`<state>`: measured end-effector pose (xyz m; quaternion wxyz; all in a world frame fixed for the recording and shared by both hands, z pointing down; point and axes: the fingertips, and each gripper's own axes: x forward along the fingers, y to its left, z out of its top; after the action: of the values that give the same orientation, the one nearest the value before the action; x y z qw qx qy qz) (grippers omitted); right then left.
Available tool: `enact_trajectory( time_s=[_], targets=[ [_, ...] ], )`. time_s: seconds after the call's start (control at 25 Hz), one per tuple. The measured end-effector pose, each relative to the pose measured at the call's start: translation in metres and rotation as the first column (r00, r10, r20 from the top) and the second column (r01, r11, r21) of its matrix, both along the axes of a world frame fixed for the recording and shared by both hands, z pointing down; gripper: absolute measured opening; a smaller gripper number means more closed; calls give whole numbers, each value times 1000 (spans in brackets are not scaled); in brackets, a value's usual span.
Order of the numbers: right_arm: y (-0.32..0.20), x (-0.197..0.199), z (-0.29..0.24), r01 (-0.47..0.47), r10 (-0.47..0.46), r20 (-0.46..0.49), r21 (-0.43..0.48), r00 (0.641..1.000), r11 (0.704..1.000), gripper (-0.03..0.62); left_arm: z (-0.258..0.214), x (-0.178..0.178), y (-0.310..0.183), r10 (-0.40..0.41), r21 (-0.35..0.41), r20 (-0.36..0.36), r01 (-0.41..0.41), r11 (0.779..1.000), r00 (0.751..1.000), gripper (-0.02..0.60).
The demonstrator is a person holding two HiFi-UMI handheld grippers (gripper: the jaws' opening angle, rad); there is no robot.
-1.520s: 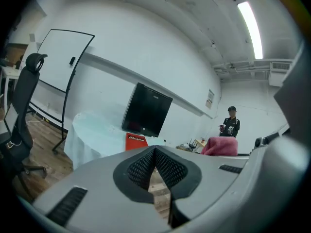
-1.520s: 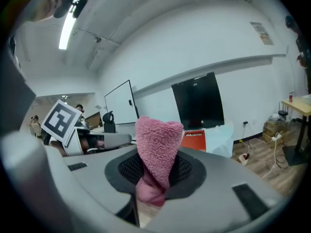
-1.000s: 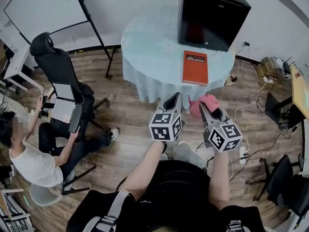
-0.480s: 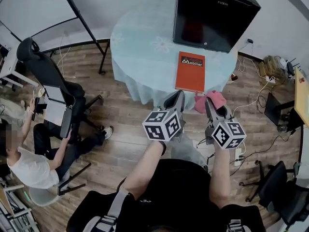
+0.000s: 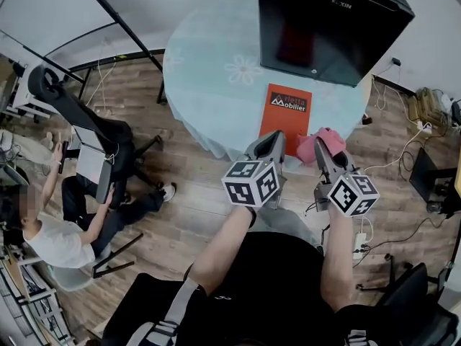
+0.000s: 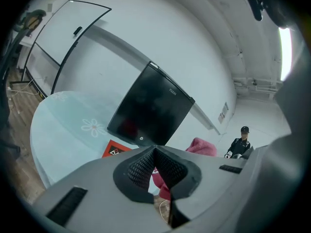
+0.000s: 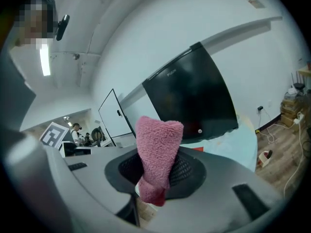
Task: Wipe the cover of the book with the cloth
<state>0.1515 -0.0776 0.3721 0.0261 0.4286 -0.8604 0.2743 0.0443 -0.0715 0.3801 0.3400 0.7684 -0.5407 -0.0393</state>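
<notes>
An orange-red book with a black title band lies flat near the front edge of a round table under a pale blue cloth; a corner of the book shows in the left gripper view. My right gripper is shut on a pink cloth, which stands bunched up between the jaws. It hangs just off the table's near edge, right of the book. My left gripper is shut with nothing held, right at the book's near edge.
A black box-shaped cabinet stands on the table behind the book. A seated person and an office chair are at the left on the wood floor. Cables and a power strip lie at the right.
Both grippers have moved forward toward the table. The left one now reaches the book's near edge and the cloth sits beside the book's right corner. The table looms closer.
</notes>
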Motion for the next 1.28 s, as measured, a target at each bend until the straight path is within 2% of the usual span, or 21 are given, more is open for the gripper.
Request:
enact_trajectory(
  time_s=[0.12, 0.24, 0.36, 0.48, 0.92, 1.16, 1.28],
  targets=[
    [-14, -6, -6, 38, -39, 37, 7, 999, 999, 100, -5, 6, -10, 4, -4, 21, -4, 1000, 1000, 15],
    [-16, -13, 0, 82, -82, 51, -8, 995, 997, 100, 1, 9, -10, -4, -46, -2, 4, 999, 1000, 15],
    [-32, 6, 4, 33, -30, 74, -34, 997, 999, 100, -1, 29, -15, 36, -40, 4, -35, 999, 999, 15],
    [-40, 16, 13, 3, 3, 91, -68, 996, 998, 100, 4, 39, -14, 77, -40, 62, -74, 996, 995, 14],
    [-50, -31, 48, 96, -88, 58, -160, 994, 982, 100, 39, 16, -45, 70, -119, 112, -56, 991, 991, 15],
    [-63, -42, 74, 75, -65, 50, -238, 997, 968, 100, 70, -14, -63, 44, -205, 106, -21, 979, 993, 15],
    [-76, -60, 83, 82, -74, 41, -268, 996, 960, 100, 79, -25, -70, 47, -233, 100, -22, 972, 994, 15]
  ],
)
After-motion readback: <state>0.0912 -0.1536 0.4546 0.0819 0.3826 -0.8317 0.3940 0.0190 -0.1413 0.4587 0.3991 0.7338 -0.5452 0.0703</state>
